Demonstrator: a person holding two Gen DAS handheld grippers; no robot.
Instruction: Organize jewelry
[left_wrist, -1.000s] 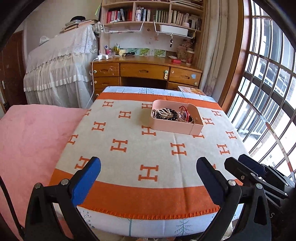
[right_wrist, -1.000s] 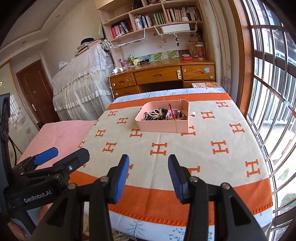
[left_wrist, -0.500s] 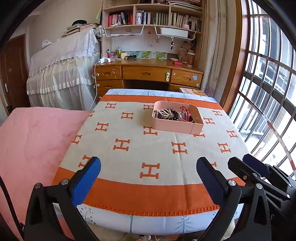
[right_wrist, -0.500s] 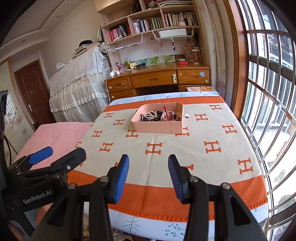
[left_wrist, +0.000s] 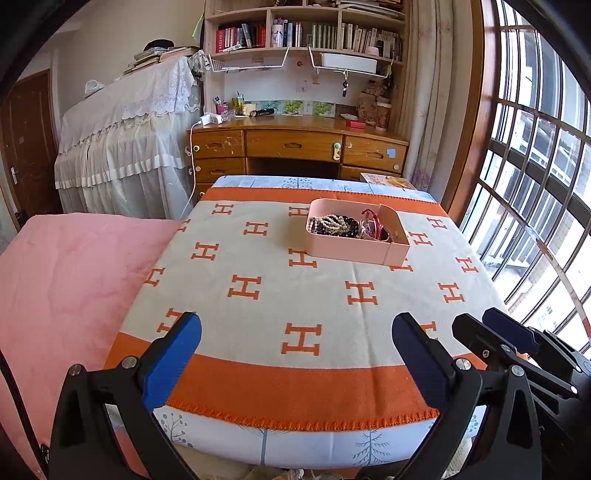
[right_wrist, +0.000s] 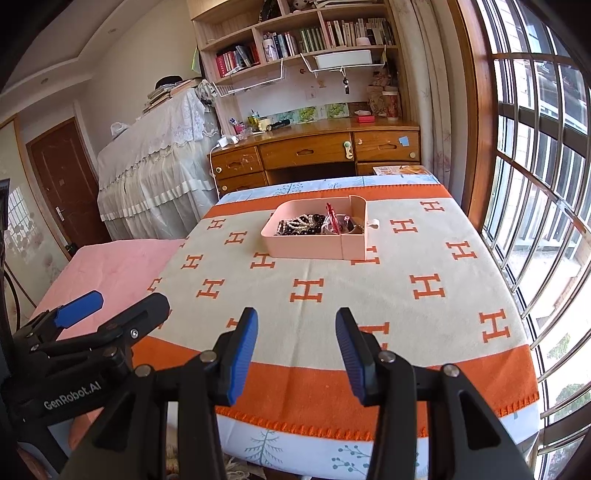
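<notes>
Both grippers, left and right, hover spread and empty over the blanket's near edge, well short of the pink tray of tangled beads; one pinch could drag out several strands.

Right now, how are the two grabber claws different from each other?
The left gripper has its jaws spread wide, while the right gripper has its jaws closer together. In the right wrist view, the left gripper sits over by the pink cover, while the right gripper is over the orange blanket. Both have blue pads on black fingers, hold nothing, and point toward the pink jewelry box.
</notes>
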